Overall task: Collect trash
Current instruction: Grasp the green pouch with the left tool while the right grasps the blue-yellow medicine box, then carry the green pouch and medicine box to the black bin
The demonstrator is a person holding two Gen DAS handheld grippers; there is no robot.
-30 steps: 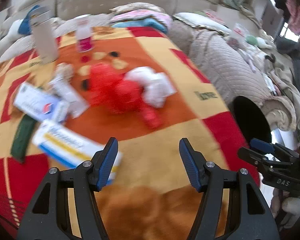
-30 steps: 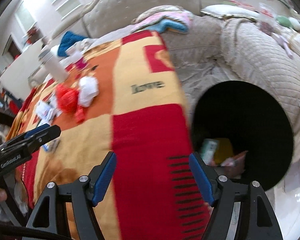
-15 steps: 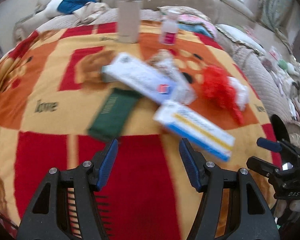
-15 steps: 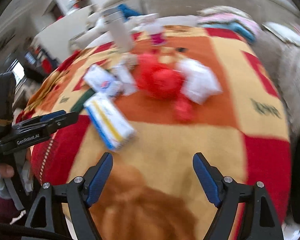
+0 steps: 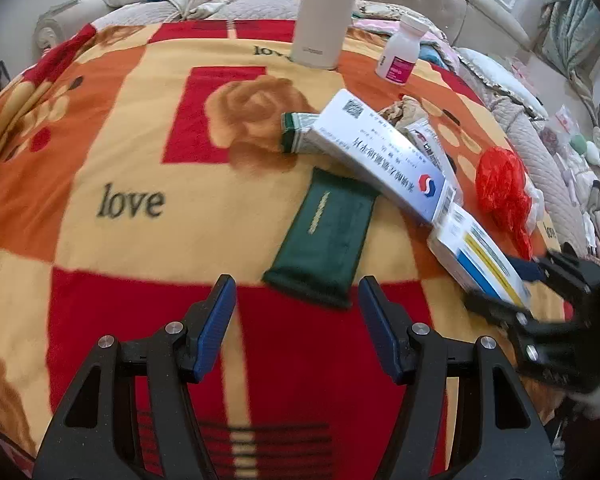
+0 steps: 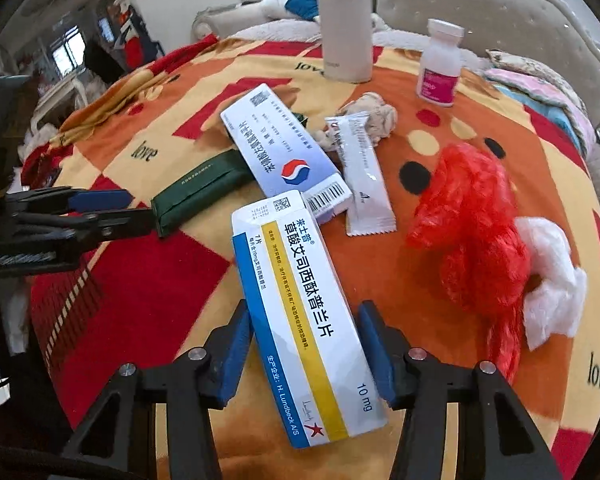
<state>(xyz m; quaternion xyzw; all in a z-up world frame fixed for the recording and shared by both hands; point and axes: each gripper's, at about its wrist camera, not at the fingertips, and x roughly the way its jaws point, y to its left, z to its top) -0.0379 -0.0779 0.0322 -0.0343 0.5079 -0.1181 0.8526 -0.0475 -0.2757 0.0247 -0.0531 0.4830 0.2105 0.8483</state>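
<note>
Right gripper (image 6: 304,354) closing around the blue-yellow-white cardboard medicine box (image 6: 300,320) lying on the red-orange fleece blanket (image 6: 172,292); pads not clearly pressing yet.
Left gripper (image 5: 296,326) hovering half-open, empty, near the dark green pouch (image 5: 324,236). Next: finish clamping, lift, bin it.

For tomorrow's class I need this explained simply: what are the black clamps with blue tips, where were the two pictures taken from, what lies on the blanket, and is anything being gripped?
They are hand-held grippers, one per hand, each carrying a camera looking along its fingers. The left gripper hangs open above the green pouch. The right gripper is closing around the blue-and-yellow medicine box; its pads look near the sides, not yet pressing. Also on the blanket: a white medicine box, sachet, red plastic bag, pill bottle and flask.
</note>
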